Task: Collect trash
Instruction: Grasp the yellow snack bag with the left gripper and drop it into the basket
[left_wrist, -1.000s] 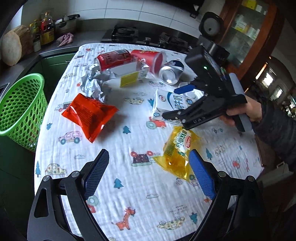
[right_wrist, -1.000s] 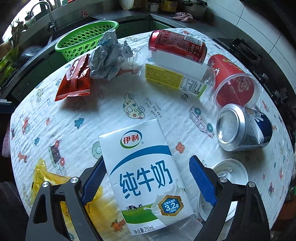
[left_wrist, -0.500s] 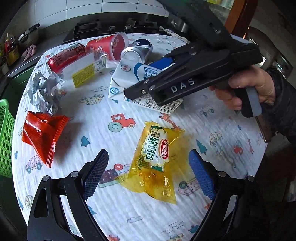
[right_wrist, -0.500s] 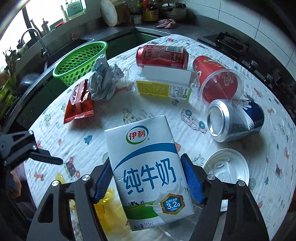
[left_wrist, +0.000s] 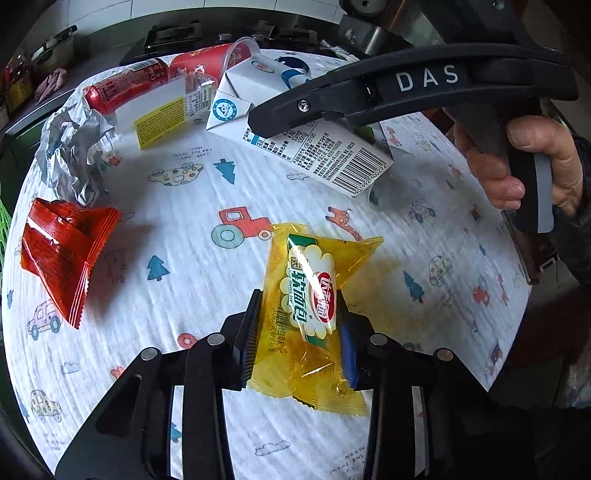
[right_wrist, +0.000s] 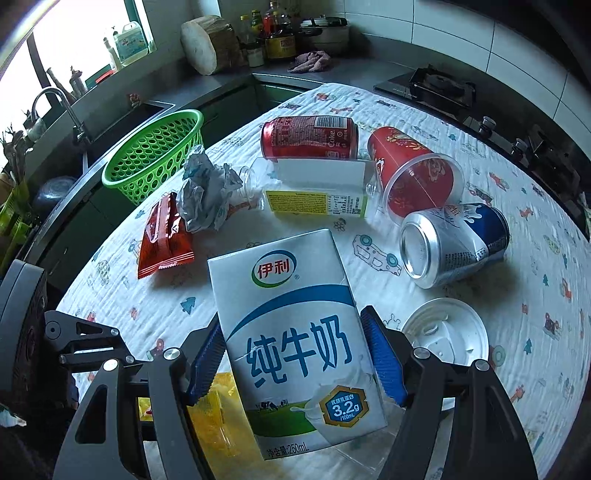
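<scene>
- My left gripper (left_wrist: 299, 343) is closing its jaws on the yellow snack wrapper (left_wrist: 308, 314), which lies between them on the cartoon-print cloth of the desk (left_wrist: 192, 258).
- My right gripper (right_wrist: 295, 354) is clamped on the white milk carton (right_wrist: 295, 332), tilted clear of the cloth.
- Beyond the carton lie a silver-and-blue can (right_wrist: 454, 245) on its side, a red cup (right_wrist: 417, 181) tipped over, a red cola can (right_wrist: 310, 138), a clear bottle with a yellow label (right_wrist: 314, 192), crumpled foil (right_wrist: 207, 192) and a red wrapper (right_wrist: 164, 236).
- A white lid (right_wrist: 447, 332) rests just right of the carton.
- The green basket (right_wrist: 155, 155) stands past the foil, off the desk's edge; I see nothing in it.
- Only the left view shows the carton's barcode side and my hand (left_wrist: 532, 162) on the right handle; only the right view shows the whole basket, sink and lid.
</scene>
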